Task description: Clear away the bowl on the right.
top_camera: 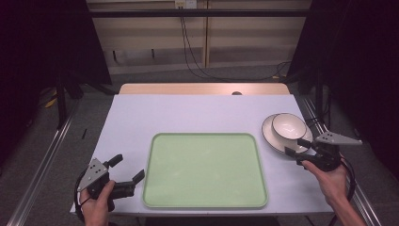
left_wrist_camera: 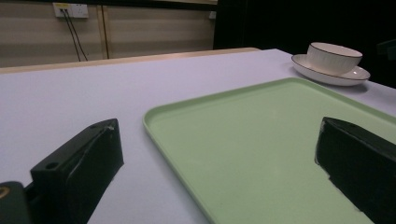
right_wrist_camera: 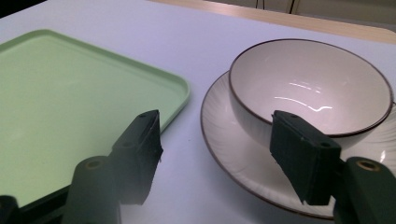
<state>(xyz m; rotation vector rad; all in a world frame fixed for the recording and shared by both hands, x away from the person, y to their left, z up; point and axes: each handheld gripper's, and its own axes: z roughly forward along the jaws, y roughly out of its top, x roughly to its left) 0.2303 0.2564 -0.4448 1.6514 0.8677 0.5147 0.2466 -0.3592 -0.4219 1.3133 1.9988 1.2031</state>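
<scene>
white bowl [right_wrist_camera: 310, 88] sits in its saucer [right_wrist_camera: 233, 154] at the table's right edge, beside the green tray [top_camera: 205, 171] | right gripper [top_camera: 299, 151] wide, aimed at the saucer's rim, ready to grab | left gripper [top_camera: 127, 168] wide, waiting by the tray

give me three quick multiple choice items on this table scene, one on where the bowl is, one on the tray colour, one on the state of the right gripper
1. Where does the bowl sit?
A. on the tray
B. on the plate
C. bare on the table

2. What colour is the tray?
A. light green
B. red
C. black

3. How is the right gripper?
A. shut on the bowl
B. shut on the plate
C. open, holding nothing

Key: 1 B, the bowl rests on the white plate right of the tray; 2 A, the tray is pale green in every view; 3 C, its jaws stand apart just short of the plate in the right gripper view.
</scene>
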